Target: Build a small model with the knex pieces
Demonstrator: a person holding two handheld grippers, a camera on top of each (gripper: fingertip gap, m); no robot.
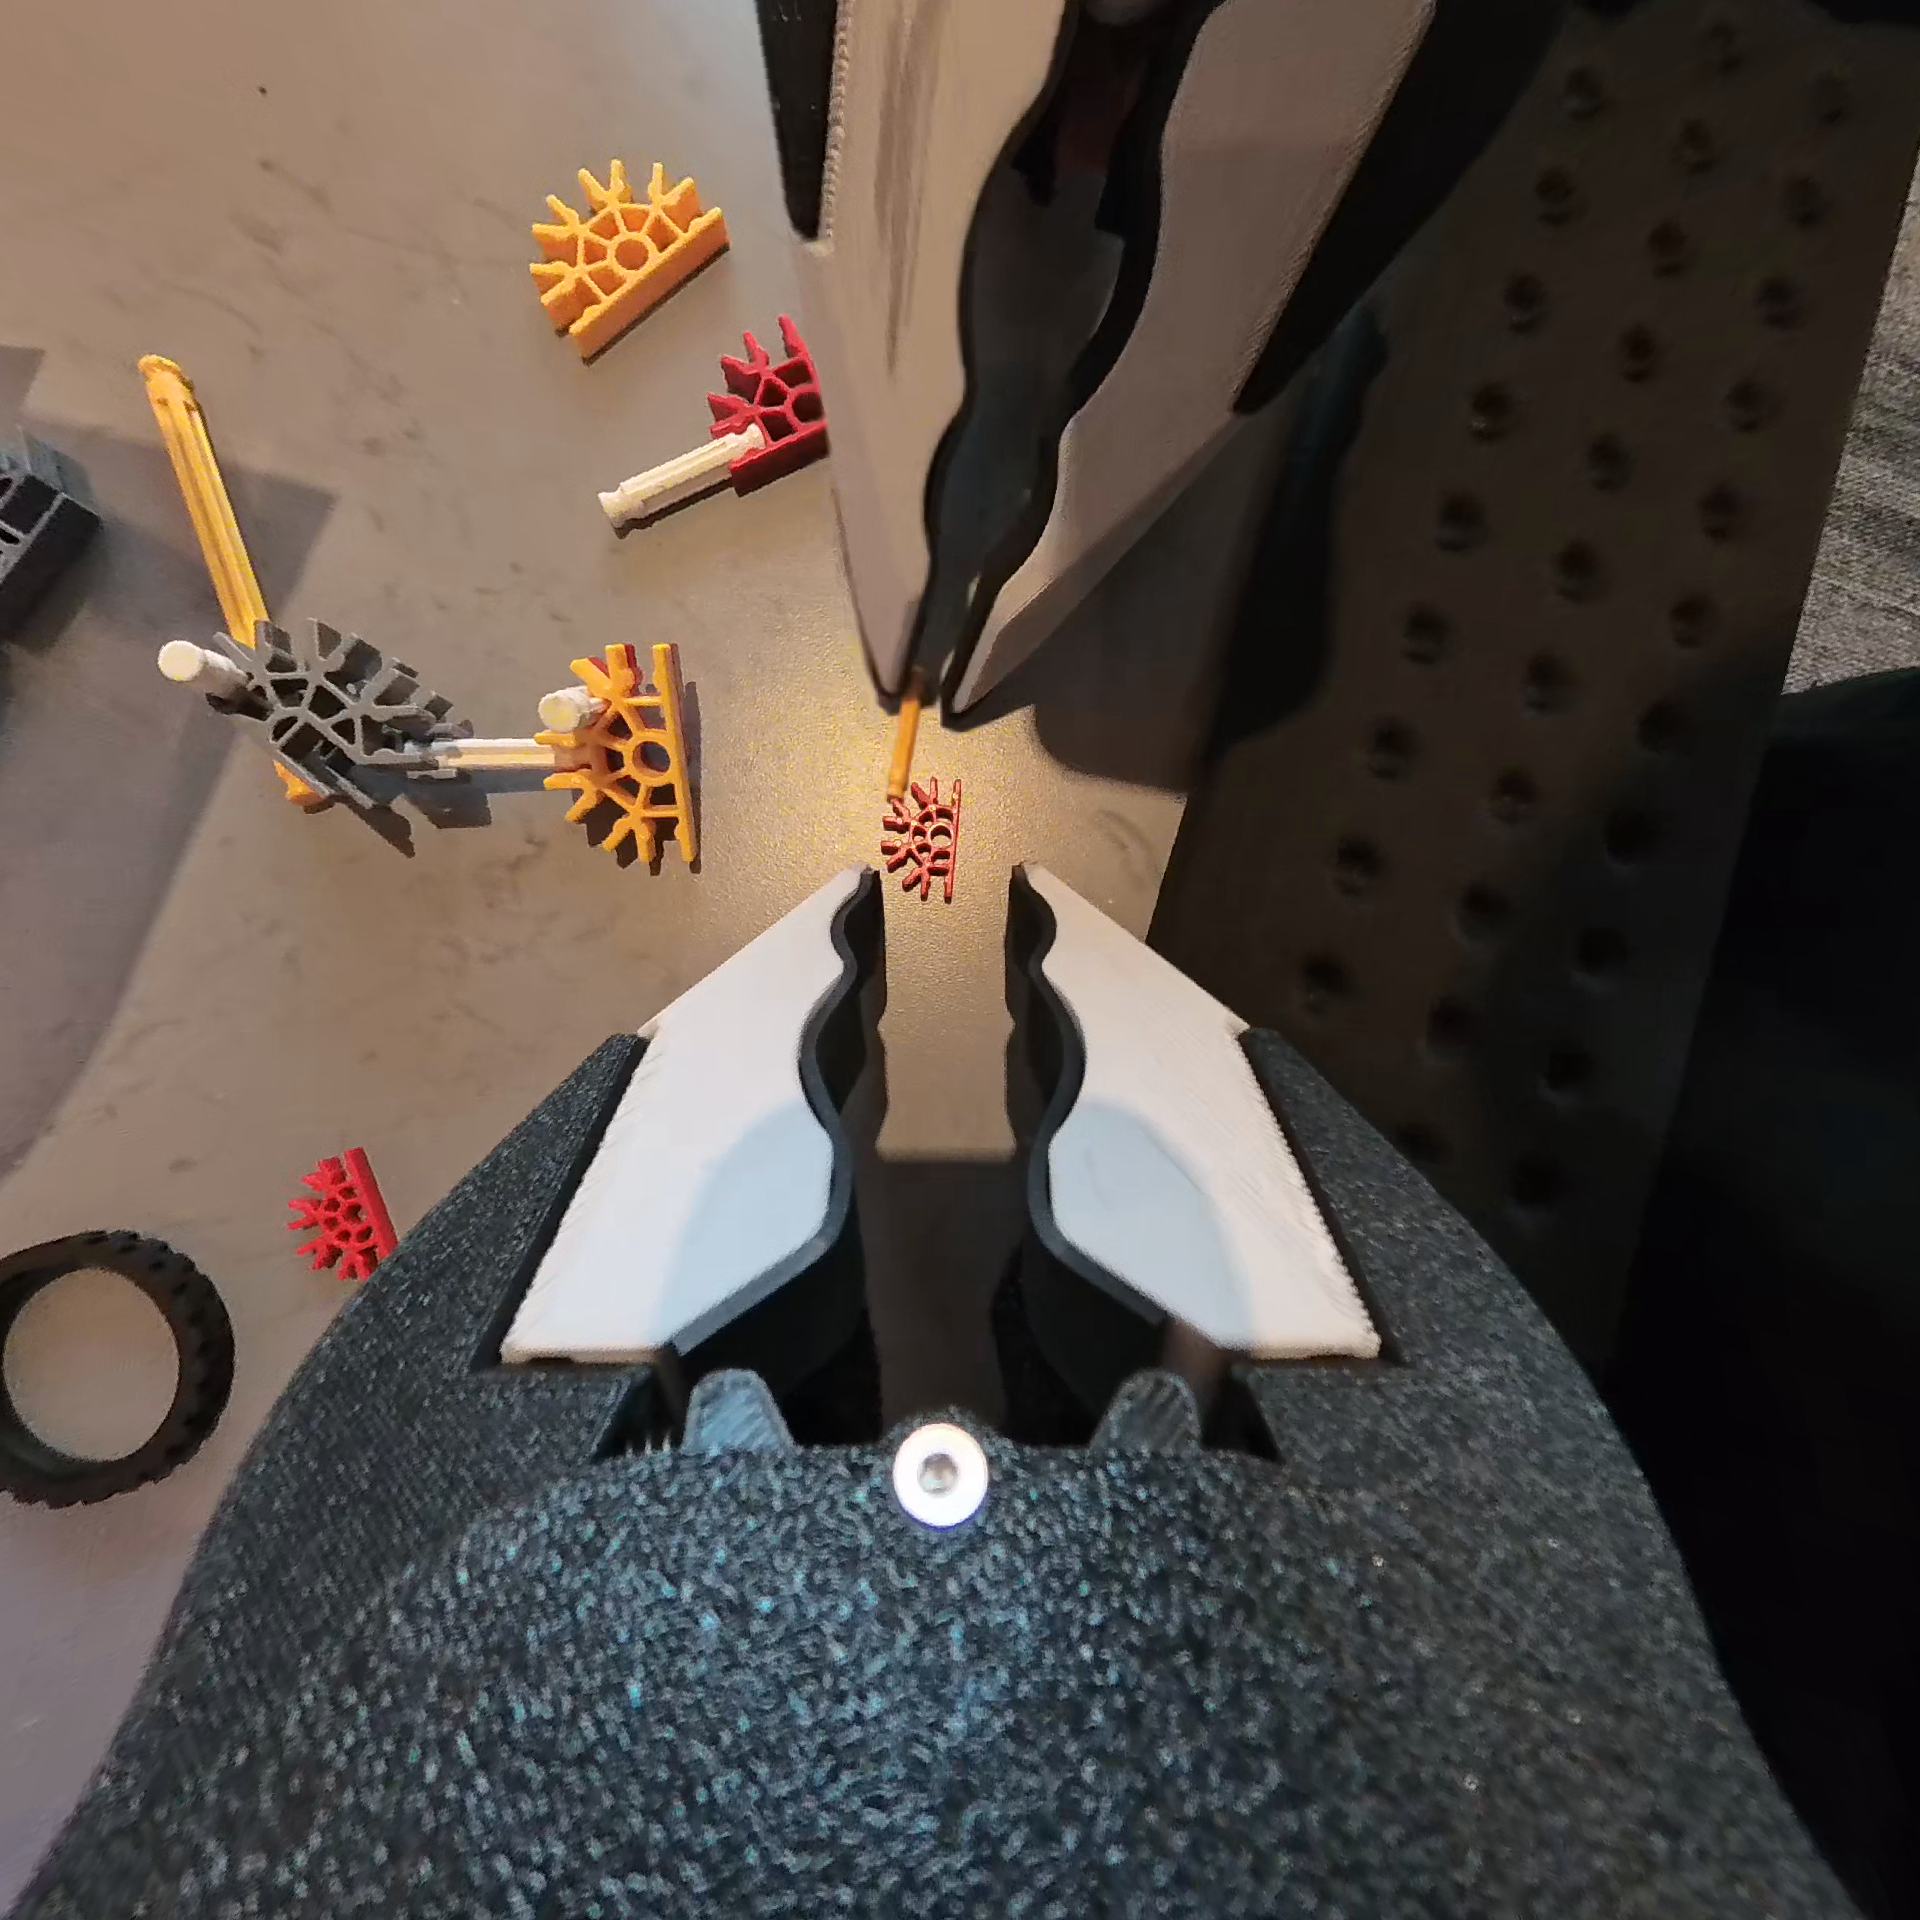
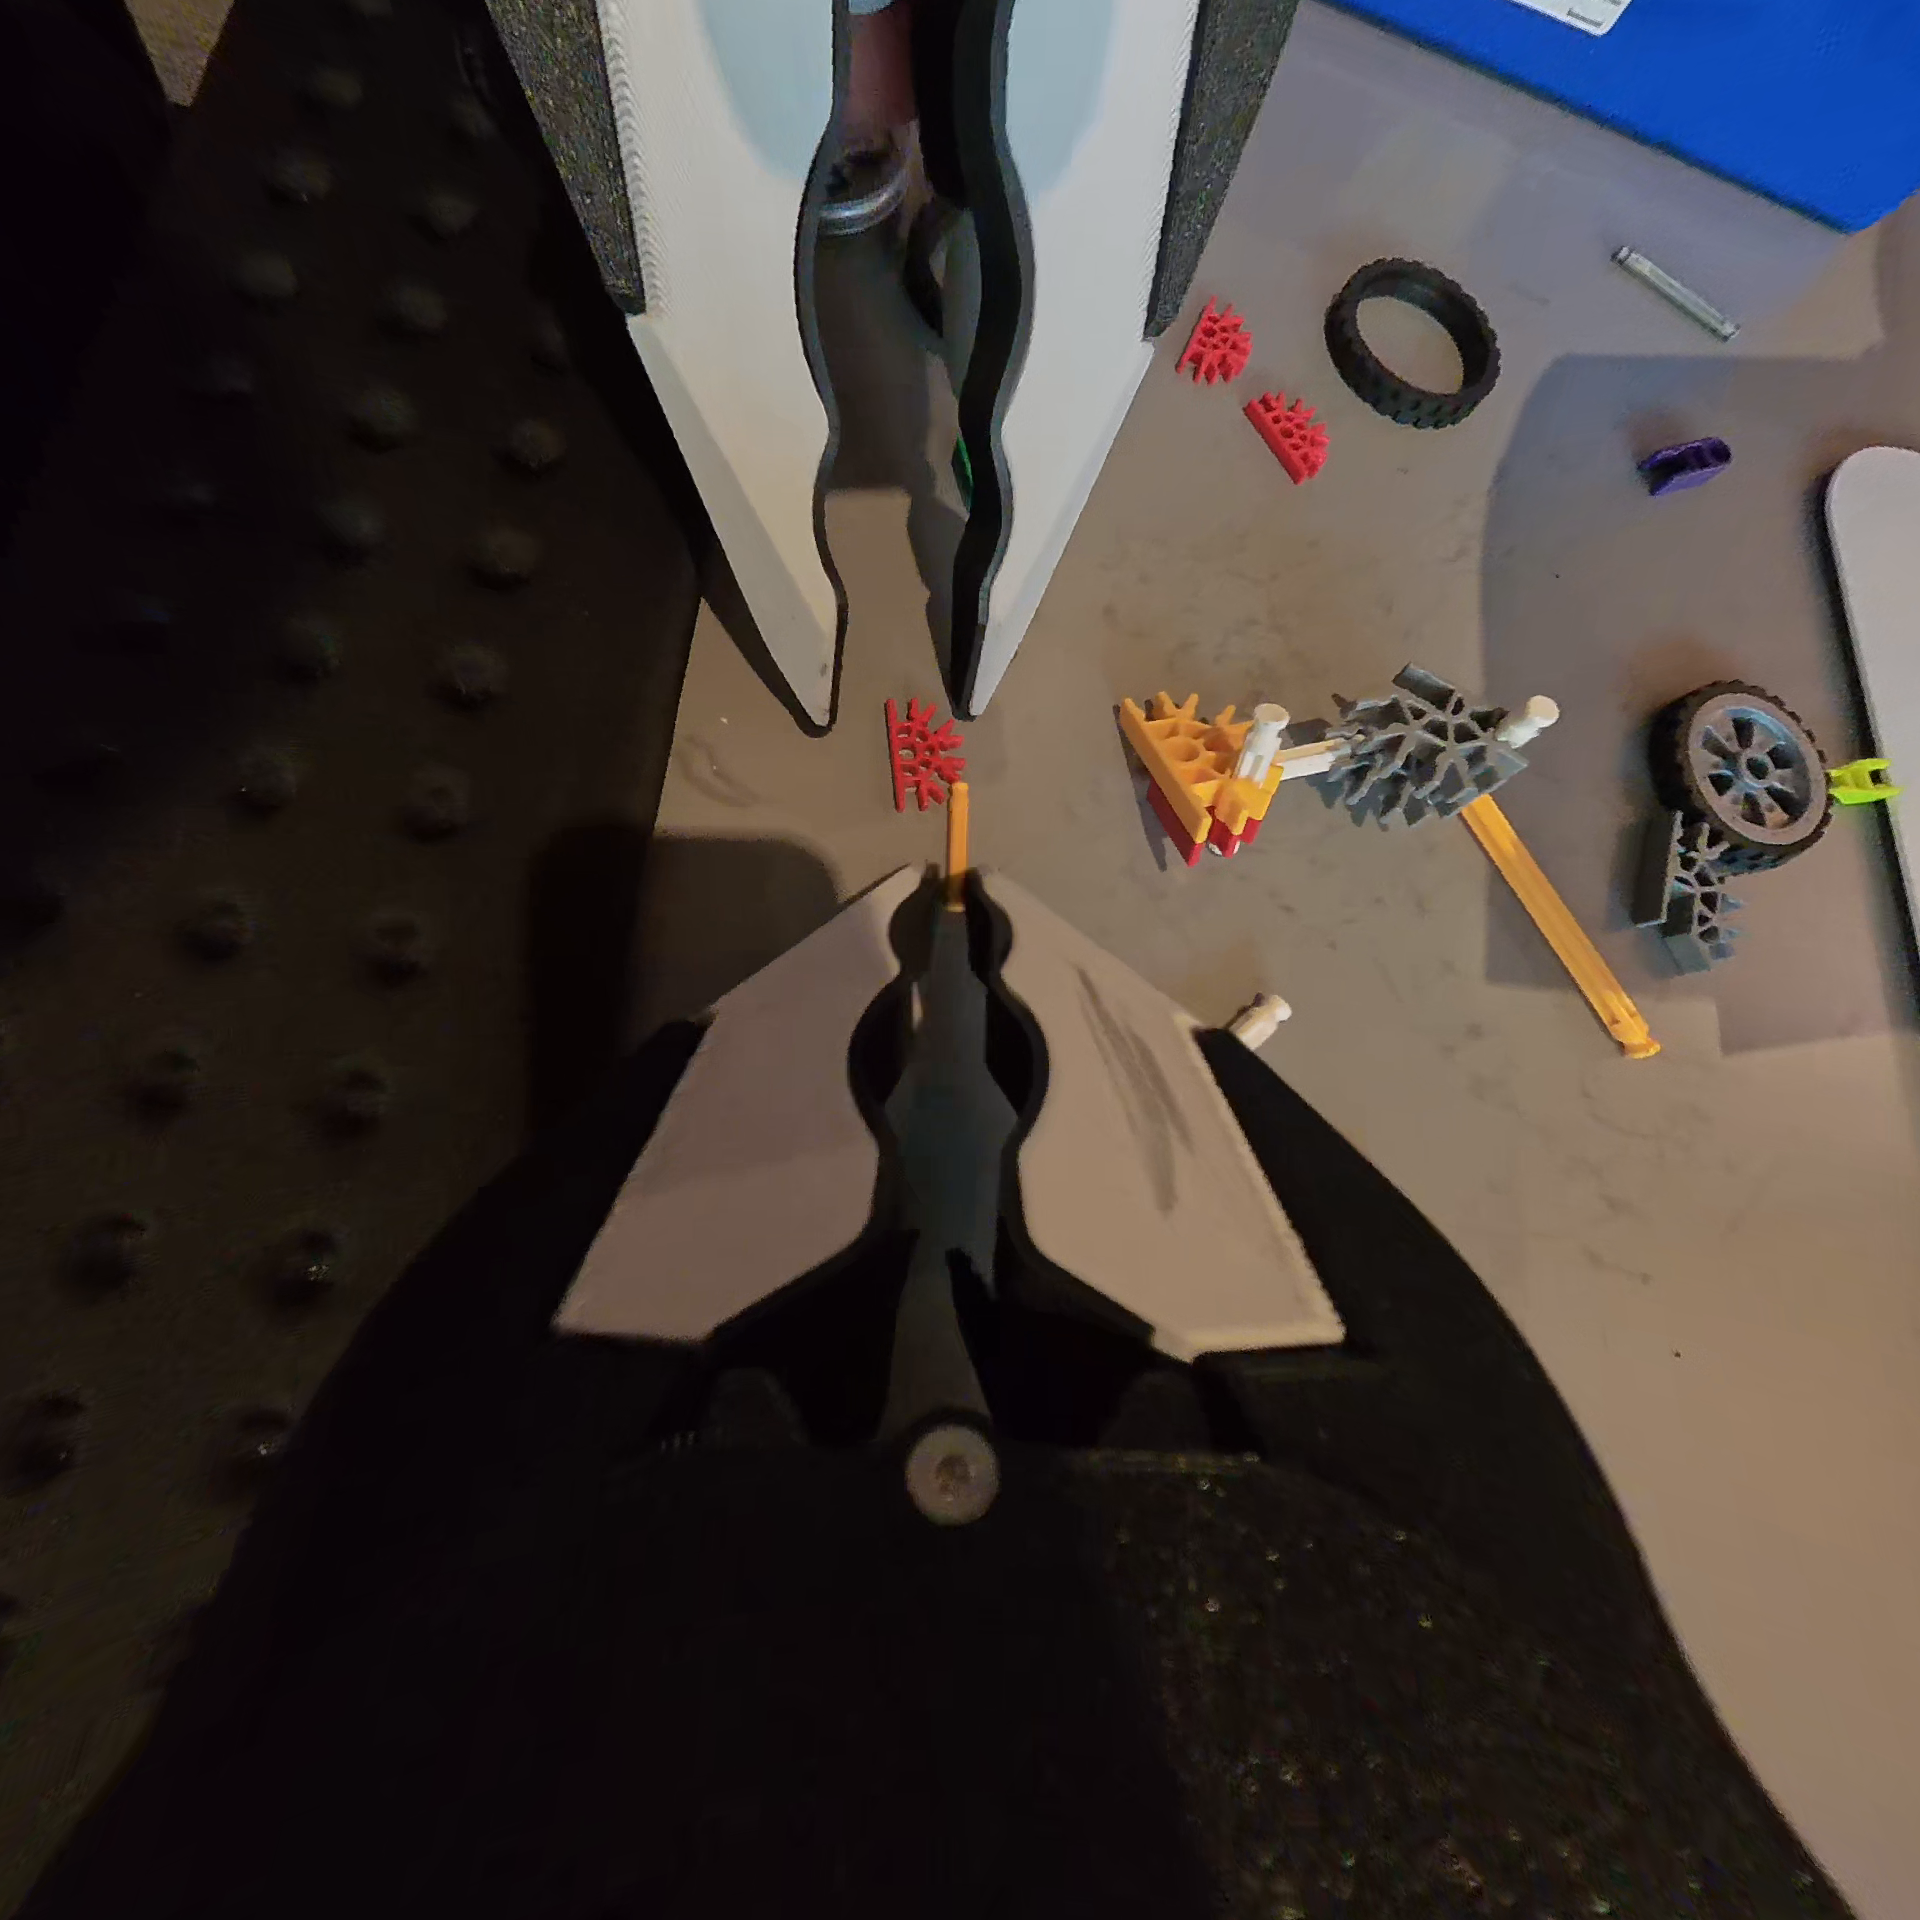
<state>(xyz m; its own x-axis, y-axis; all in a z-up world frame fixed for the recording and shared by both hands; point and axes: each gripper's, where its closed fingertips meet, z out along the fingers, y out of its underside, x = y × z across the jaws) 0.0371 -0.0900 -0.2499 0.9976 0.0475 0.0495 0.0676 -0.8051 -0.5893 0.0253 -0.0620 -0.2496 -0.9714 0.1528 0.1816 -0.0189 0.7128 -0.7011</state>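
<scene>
A: The right gripper [image 2: 951, 883] has its fingers pinched tight on a short yellow rod [image 2: 957, 831], whose free end pokes out toward twelve o'clock in the right wrist view, just touching or nearly touching the small red connector [image 2: 921, 753] lying flat on the grey table [image 2: 1351, 1247].

B: And the left gripper [image 1: 943, 883]?

A: Parted a little, nothing between its fingers. The red connector [image 1: 925, 836] sits just past its tips at twelve o'clock.

B: How would you handle it?

A: I'd judge the rod wants lining up squarely with a slot, and the connector bracing so it doesn't skid.

B: Any boxes?

A: Only a blue bin [image 2: 1714, 94] at one o'clock; what's in it I can't tell. Off at three lie a half-built yellow-and-grey assembly [image 2: 1340, 769], a loose tyre [image 2: 1411, 343] and a spoked wheel [image 2: 1745, 769].
</scene>
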